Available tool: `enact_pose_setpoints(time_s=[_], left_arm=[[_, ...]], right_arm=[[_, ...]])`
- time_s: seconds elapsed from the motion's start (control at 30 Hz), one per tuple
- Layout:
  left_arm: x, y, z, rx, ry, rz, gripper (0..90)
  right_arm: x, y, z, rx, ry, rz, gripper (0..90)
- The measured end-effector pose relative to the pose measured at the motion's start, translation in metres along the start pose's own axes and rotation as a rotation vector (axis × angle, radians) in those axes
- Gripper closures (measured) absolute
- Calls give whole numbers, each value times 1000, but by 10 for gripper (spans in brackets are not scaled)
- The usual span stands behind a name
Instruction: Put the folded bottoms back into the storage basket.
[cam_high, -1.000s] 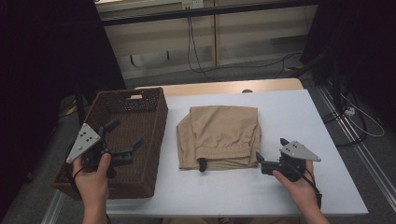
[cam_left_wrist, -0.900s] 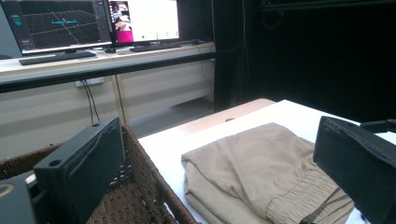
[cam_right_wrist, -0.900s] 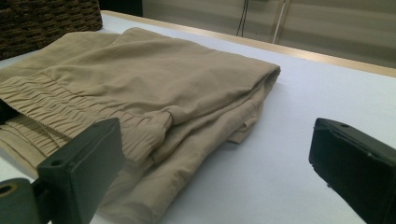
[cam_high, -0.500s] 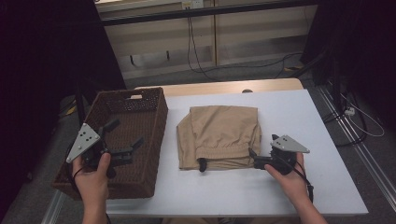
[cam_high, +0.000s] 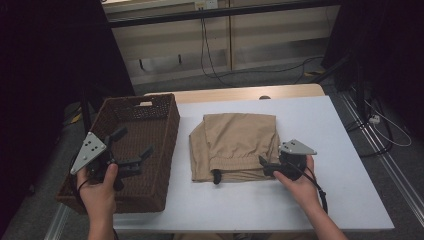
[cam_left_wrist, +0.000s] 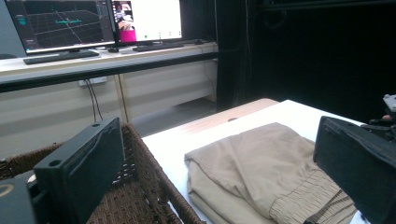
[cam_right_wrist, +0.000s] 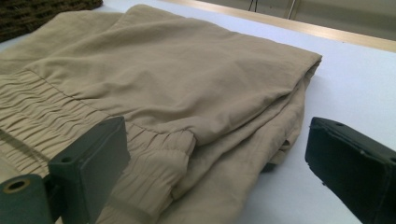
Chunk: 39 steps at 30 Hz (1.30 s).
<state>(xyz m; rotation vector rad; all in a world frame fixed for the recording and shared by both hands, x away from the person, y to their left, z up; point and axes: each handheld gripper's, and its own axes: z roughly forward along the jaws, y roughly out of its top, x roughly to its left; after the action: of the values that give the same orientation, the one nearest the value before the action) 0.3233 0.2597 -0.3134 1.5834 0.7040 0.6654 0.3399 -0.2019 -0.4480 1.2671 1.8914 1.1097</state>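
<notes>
Right tongs (cam_high: 265, 166) gape open at the folded tan trousers' (cam_high: 235, 145) near-right corner — left tongs (cam_high: 134, 148), also open, hover over basket (cam_high: 167, 150) left of trousers.

Brown wicker basket (cam_high: 165, 130) at left on white table (cam_high: 320, 125); monitors (cam_left_wrist: 93, 21) and keyboard (cam_left_wrist: 60, 56) on far bench; cables (cam_high: 300, 65) across floor behind.

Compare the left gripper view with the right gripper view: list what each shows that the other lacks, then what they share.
Left gripper view alone: monitors and a keyboard on a far counter, and the wicker basket's rim beside its open tongs.

Right gripper view alone: the right tongs, open around the garment's near corner, one jaw over the elastic waistband.

Both: the folded tan garment and the white table.
</notes>
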Motion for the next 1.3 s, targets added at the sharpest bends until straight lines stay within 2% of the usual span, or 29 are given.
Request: enact_pose_setpoints(time_s=[0.27, 0.43, 0.5, 0.73, 0.87, 0.93, 1.13, 1.17, 1.3], left_arm=[[0, -1, 1, 7, -5, 3, 22], [1, -1, 1, 7, -4, 4, 22], [0, 0, 1, 1, -2, 3, 22], [1, 2, -2, -6, 2, 8, 22], [2, 2, -3, -7, 5, 5, 22], [2, 2, -3, -5, 5, 9, 22], [1, 4, -4, -14, 6, 10, 22], [1, 4, -4, -11, 7, 14, 22], [0, 3, -3, -7, 7, 14, 22]], right_arm=[[3, 1, 12, 57, -30, -3, 80], [7, -2, 17, 150, -14, -9, 73], [9, -3, 18, 166, -17, -9, 80], [11, -6, 15, 194, -19, 54, 98], [14, -7, 11, 204, -29, 57, 101], [13, -8, 10, 225, -20, 95, 100], [10, -11, 11, 223, -3, 133, 87], [8, -11, 12, 237, 3, 169, 88], [6, -12, 13, 248, 15, 200, 86]])
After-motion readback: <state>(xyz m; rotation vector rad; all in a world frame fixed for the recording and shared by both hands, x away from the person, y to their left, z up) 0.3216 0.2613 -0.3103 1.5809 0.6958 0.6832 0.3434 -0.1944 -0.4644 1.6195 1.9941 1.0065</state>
